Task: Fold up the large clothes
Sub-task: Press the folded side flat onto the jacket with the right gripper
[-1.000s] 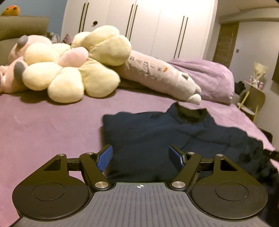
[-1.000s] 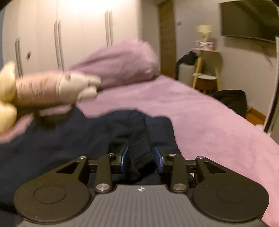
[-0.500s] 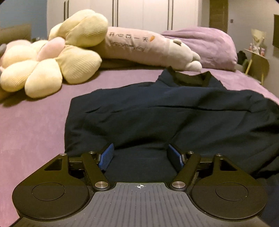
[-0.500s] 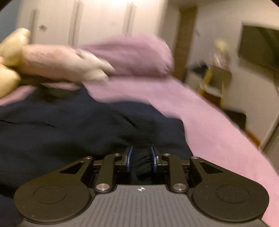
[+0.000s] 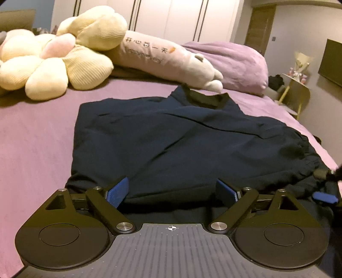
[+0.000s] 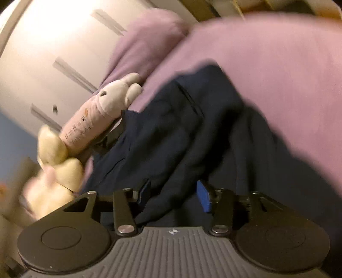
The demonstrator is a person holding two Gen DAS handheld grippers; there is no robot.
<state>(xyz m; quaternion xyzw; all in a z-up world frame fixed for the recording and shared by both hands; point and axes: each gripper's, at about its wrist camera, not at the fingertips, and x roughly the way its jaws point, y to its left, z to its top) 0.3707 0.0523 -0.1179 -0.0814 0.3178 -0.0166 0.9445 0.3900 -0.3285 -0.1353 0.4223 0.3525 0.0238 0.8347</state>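
A dark navy garment (image 5: 171,136) lies partly folded on the purple bed (image 5: 36,136), collar toward the pillows. My left gripper (image 5: 172,189) is open at the garment's near hem, its blue pads either side of the cloth. My right gripper (image 6: 173,193) is open, tilted, over the garment's (image 6: 181,128) right side; a fold of cloth lies between the jaws. The right view is blurred. A blue pad of the right gripper shows at the right edge of the left wrist view (image 5: 323,196).
A cream flower plush (image 5: 62,53) and a long pink plush (image 5: 166,57) lie at the head of the bed, with a purple duvet (image 5: 230,64) behind. White wardrobes (image 5: 181,19) stand beyond. A yellow chair (image 5: 297,94) stands right of the bed.
My right gripper was shut on the garment's right side and has now opened and rolled sideways. My left gripper stayed open and shifted a little at the near hem.
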